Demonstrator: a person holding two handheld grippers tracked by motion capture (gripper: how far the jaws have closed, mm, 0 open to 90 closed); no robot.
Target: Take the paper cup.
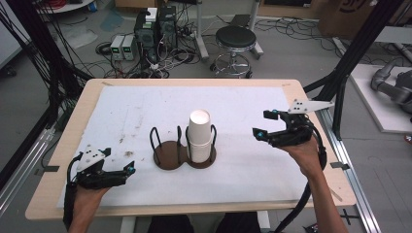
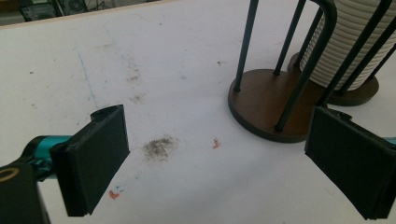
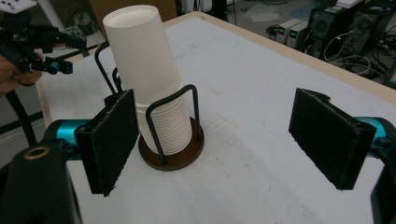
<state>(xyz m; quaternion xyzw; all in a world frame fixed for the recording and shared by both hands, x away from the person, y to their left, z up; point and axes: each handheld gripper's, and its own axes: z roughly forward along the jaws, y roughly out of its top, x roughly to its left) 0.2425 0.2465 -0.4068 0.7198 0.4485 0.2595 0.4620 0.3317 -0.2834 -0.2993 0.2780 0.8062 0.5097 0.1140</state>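
Here the cup stack (image 1: 199, 136) stands upside down in the right bay of the brown holder (image 1: 171, 154), mid-table on the white mat (image 1: 126, 107); the left bay is bare. The right gripper (image 1: 260, 124) hangs above the mat just right of the stack, jaws wide and holding nothing. The left gripper (image 1: 130, 168) sits near the front left, jaws also wide, nothing between them.

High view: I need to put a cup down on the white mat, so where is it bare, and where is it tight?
Bare: the far strip of the white mat behind the cup holder, and the near strip between the left gripper and right gripper. Crowded: the centre, where the holder's right bay holds the cup stack; its left bay is empty.
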